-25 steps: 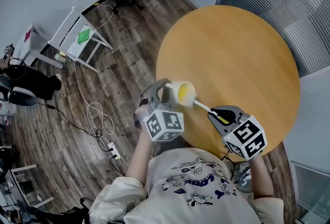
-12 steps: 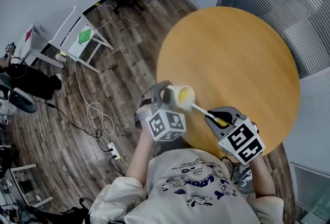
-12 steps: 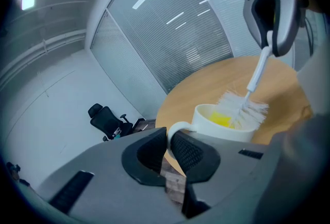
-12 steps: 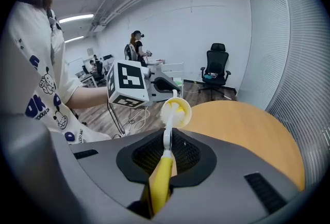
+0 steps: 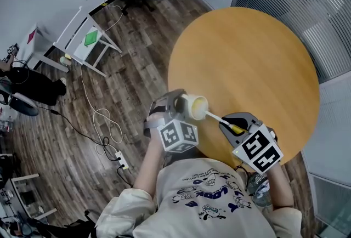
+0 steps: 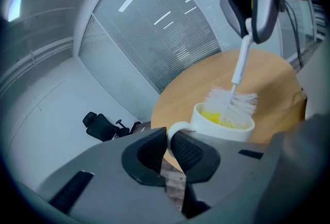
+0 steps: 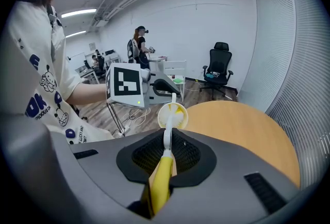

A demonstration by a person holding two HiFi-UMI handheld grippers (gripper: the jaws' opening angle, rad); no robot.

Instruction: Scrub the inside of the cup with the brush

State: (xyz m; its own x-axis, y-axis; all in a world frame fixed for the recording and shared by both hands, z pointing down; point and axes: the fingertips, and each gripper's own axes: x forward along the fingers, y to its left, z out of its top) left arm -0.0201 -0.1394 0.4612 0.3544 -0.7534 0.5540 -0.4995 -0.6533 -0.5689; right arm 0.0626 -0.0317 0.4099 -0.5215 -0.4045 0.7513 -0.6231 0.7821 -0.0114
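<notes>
HEAD VIEW: At the near left edge of a round wooden counter [image 5: 247, 56], a person holds a white cup [image 5: 194, 106] by its handle in the left claw [image 5: 176, 104]. The cup appears lifted and tipped, with its mouth turned toward the right claw [image 5: 233, 124], which grips the brush [image 5: 216, 118] by its yellow handle. Over the past second the cup has drifted a little nearer the person. Bristles that showed outside the rim a second ago now sit largely within the mouth, while the right claw has shifted only slightly back and forth. This reads as a scrubbing stroke in progress, with the task well under way.

LEFT GRIPPER VIEW: The left claw's two jaws pinch the loop of the cup's handle between them. The white bristle head is sunk partly into the yellow interior, with its upper tufts above the rim. The stem rises to the right claw overhead.

RIGHT GRIPPER VIEW: The right claw's jaws are closed tight on the yellow handle, and the white stem runs away from them into the cup's mouth. The left gripper's marker cube [image 7: 126, 86] sits just left of the cup. An office chair [image 7: 220, 70] stands far across the room, and a bystander [image 7: 139, 45] stands at far left.

Counted: one cup, one brush, two claws, one counter, one office chair.
</notes>
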